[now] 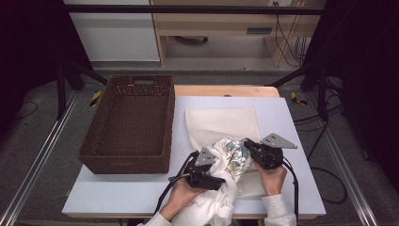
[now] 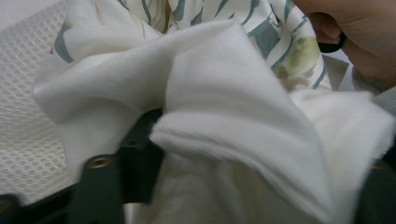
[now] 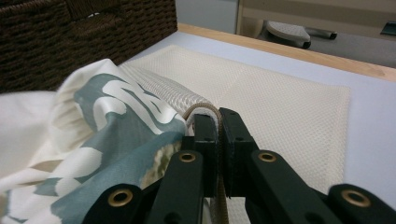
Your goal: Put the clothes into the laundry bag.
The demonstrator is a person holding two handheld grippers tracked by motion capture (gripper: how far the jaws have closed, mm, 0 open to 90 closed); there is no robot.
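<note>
The person's two forearms come in from the near edge of the worktop (image 1: 141,188), each hand wrapped around a gripper. The left hand (image 1: 181,190) lies low and turned inward, and the left gripper (image 1: 221,180) points toward the middle, its tip pushed into a bunched white garment (image 1: 221,188). In the left gripper view the jaws stand spread apart, with thick folds of the white cloth (image 2: 224,116) lying between them and draped over one; whether the pads press on the cloth cannot be told.

The right hand (image 1: 272,178) holds the right gripper (image 1: 246,142) angled toward the left one, the two well within reach of each other across the bundle. In the right gripper view its jaws are pressed together, pinching the corded rim (image 3: 205,112) of a cream mesh laundry bag (image 3: 280,102) at the bag's mouth.

The garment is off-white with a printed patch in teal and pale green (image 1: 234,153); it is crumpled, partly stuffed at the bag's opening and partly trailing over the near edge of the worktop toward the person. The mesh bag (image 1: 221,122) lies flat on the worktop beyond the bundle, its far part smooth.

A dark brown woven basket (image 1: 131,122) stands to the left of the bag, just beside it.
</note>
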